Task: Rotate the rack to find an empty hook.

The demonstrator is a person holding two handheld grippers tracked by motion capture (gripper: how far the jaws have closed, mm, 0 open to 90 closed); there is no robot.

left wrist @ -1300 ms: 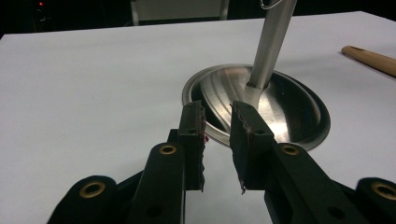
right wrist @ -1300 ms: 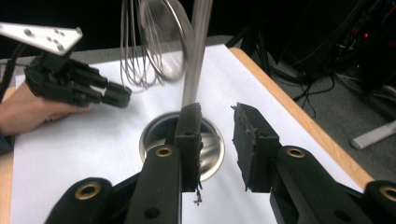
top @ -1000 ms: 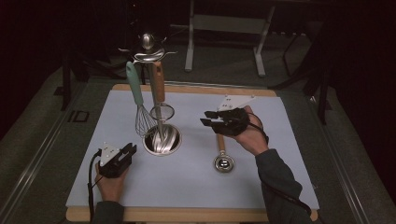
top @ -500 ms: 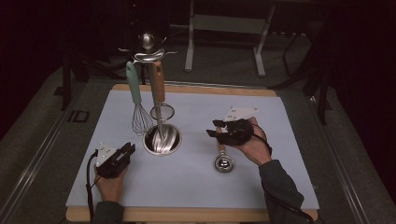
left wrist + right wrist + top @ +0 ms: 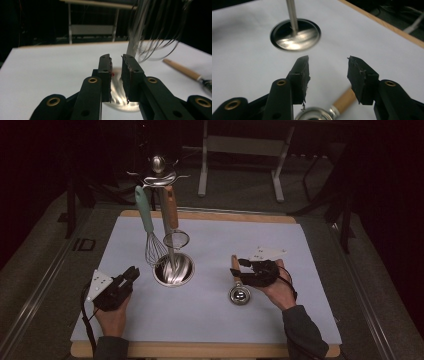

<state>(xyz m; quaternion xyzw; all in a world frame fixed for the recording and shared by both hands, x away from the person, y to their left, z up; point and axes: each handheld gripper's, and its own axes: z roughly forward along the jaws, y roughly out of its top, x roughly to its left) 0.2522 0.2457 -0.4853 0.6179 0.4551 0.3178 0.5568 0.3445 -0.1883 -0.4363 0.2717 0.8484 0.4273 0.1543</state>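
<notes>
**A:** Where does the right gripper [image 5: 243, 266] stand against the scoop?

**B:** Directly over it. Its jaws are apart and have just been opening; in the right gripper view [image 5: 328, 67] the wooden handle of the ice-cream scoop [image 5: 344, 100] lies below the gap, and the pads do not press on it. From the high view the scoop [image 5: 238, 285] lies flat on the white mat [image 5: 300, 250], handle away from the person, its round steel bowl nearest the person's side, just beside the hand.

**A:** And the left gripper [image 5: 133, 274]?

**B:** Its jaws [image 5: 116, 65] have just been closing, with a narrow gap left and nothing between them. It points at the round, mirror-bright steel base of the utensil stand [image 5: 173, 268], which sits left of the scoop, near it but apart.

**A:** What hangs on that stand?

**B:** A balloon whisk [image 5: 150, 230] with a pale green handle and thin wire loops, and a small mesh strainer [image 5: 175, 231] with a wooden handle, both from hooks at the top of the slim steel post. The mat is smooth and matte, laid on a wood-edged board [image 5: 210, 350].
</notes>
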